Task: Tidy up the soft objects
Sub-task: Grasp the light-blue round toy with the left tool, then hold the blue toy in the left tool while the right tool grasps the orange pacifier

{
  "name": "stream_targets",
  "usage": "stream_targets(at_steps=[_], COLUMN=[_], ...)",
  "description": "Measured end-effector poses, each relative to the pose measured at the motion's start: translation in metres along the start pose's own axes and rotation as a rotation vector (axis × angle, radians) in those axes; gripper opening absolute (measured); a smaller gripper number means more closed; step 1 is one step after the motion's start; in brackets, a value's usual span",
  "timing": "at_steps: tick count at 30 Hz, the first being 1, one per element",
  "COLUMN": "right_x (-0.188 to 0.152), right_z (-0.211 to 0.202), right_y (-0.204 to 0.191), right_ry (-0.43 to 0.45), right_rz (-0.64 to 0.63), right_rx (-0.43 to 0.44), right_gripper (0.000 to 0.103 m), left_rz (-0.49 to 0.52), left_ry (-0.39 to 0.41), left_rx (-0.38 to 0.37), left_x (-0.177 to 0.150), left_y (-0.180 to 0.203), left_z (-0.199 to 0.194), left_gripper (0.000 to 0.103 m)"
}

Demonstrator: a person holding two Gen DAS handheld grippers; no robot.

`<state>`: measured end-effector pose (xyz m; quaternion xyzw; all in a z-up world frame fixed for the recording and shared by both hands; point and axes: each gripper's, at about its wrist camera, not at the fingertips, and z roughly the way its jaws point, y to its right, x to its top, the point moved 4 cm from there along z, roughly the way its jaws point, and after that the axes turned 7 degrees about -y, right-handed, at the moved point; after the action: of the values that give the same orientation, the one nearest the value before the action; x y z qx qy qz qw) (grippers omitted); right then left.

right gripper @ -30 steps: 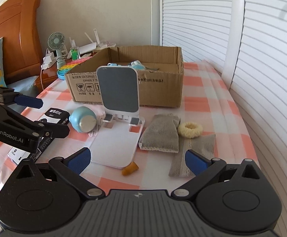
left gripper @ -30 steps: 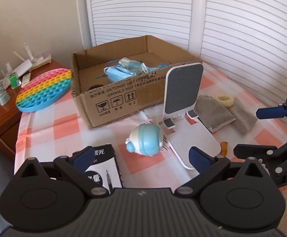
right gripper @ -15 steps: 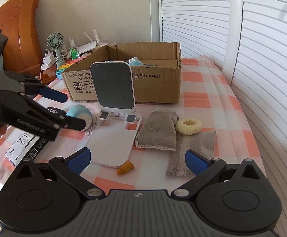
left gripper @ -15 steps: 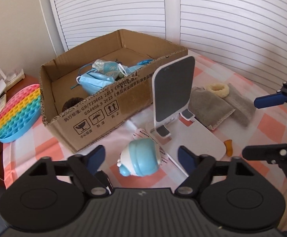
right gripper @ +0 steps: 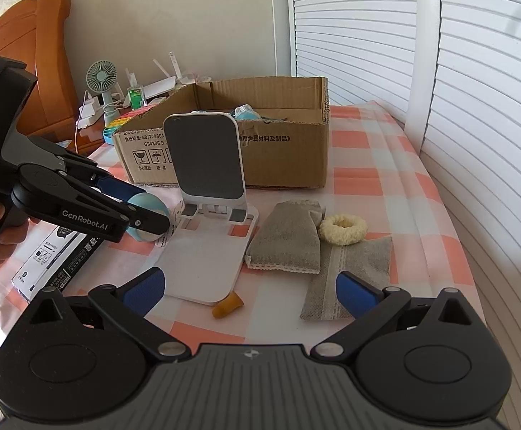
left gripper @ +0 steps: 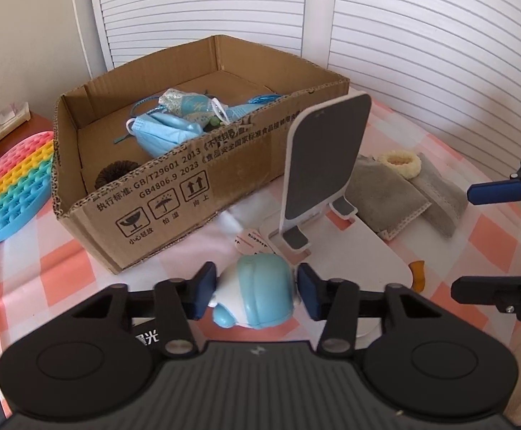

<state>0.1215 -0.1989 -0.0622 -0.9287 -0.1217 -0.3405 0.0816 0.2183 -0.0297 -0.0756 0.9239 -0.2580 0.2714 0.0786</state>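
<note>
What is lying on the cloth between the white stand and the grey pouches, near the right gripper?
A small orange cone lies there, just off the white stand base and apart from the pouches; the right wrist view shows it best.

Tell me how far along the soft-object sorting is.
Partly done: face masks and a dark scrunchie already lie in the cardboard box. The left gripper has just been closing around the blue squishy toy. Two grey pouches and the cream scrunchie are still on the table.
</note>
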Motion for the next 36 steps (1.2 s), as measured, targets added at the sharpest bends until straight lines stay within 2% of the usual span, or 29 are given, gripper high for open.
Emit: stream_targets(at_steps=[13,21,25,30,36], right_x=[-0.002,-0.003,-0.003,-0.003,-0.003], right_z=[-0.004,-0.008,-0.009,-0.007,-0.004], right_y=[0.001,-0.003,-0.002,0.000,0.008], right_ry=[0.004,0.013,0.016,0.015,0.020], right_rz=[0.010,0.005,0.007,0.014,0.018], right_rx=[0.003,0.006,0.005,-0.002,-0.050], right_gripper=[0.103,0.103,0.103,0.103,0.102], left_rz=[-0.047,-0.050,-0.060,-0.093,-0.160], left_ry=[-0.001,0.009,0.011,-0.018,0.021], left_rx=[-0.031,0.000,0.005,-0.014,-0.032], left_x=[-0.024,-0.030,-0.031,-0.036,-0.040], left_y=[0.018,0.025,0.023,0.022,0.020], left_z=[-0.017,-0.021,-0.021,-0.015,-0.026], left_gripper=[0.046,0.049,0.059,0.054,0.052])
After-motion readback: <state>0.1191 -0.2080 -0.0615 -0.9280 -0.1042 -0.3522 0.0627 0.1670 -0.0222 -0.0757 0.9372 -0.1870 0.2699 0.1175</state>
